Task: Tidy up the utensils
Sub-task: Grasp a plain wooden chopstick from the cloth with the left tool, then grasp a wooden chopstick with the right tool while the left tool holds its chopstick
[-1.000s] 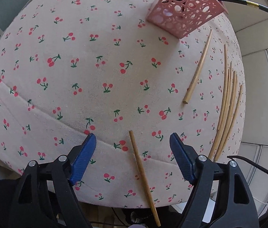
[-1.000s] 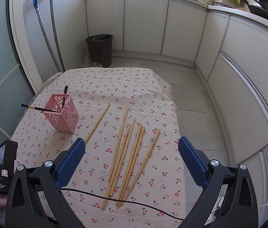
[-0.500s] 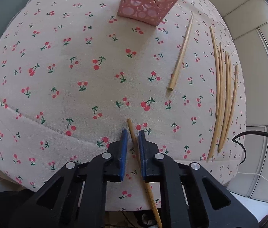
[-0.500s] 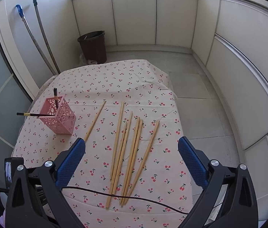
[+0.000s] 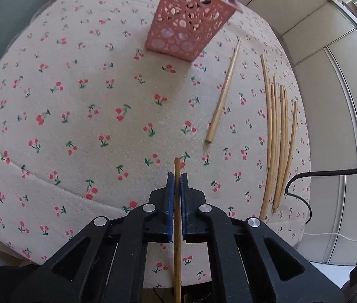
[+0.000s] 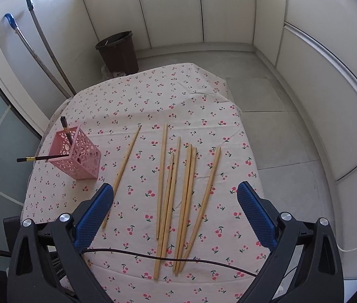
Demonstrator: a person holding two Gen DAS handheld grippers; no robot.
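Left jaws have just closed on a chopstick above the cherry-print tablecloth; right jaws gape before white cabinets

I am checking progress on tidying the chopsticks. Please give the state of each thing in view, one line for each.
Left gripper: shut on one wooden chopstick.
Right gripper: open, empty, above the table.
Pink basket: upright on the cloth, two dark chopsticks inside, leaning out.
Single chopstick: flat on the cloth, beside the basket.
Six chopsticks: flat, in a loose group.
Bin: upright on the floor.
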